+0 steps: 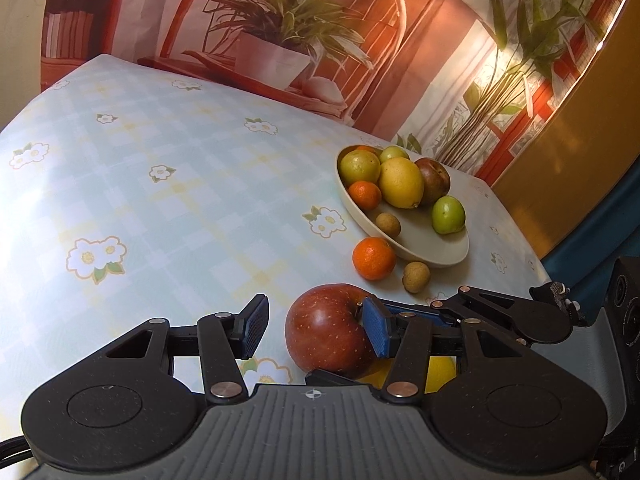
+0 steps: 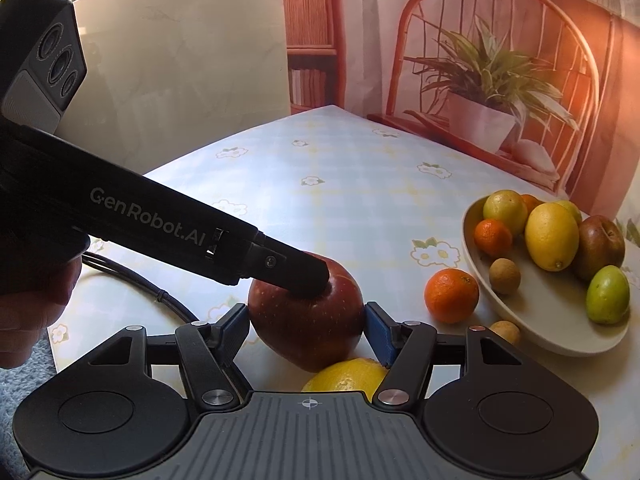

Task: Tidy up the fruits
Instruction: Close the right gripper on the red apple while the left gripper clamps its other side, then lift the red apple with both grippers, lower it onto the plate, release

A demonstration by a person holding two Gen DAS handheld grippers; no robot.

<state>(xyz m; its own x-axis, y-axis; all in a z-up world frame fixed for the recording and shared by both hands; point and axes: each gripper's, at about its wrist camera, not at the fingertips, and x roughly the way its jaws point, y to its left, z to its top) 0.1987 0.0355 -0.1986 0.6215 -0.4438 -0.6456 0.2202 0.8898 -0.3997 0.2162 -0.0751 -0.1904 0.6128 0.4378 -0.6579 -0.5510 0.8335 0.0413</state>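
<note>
A red apple [image 2: 308,324] lies on the flowered tablecloth, and my right gripper [image 2: 305,312] is shut on it, one blue pad pressed to each side. My left gripper [image 1: 314,308] hovers above the same apple [image 1: 324,332] and is open. Its right finger [image 2: 304,276] rests on the apple's top by the stem hollow, while its left pad [image 1: 254,328] stays clear. A lemon [image 2: 348,376] lies just under the right gripper. A beige bowl [image 2: 560,340] at the right holds a lemon, a mandarin, green fruits, a dark red fruit and a longan.
A mandarin [image 2: 452,290] and a longan [image 2: 506,330] lie on the cloth between the apple and the bowl [image 1: 424,256]. A black cable [image 2: 132,276] runs along the near left edge beside a person's hand [image 2: 32,320]. A printed backdrop stands behind the table.
</note>
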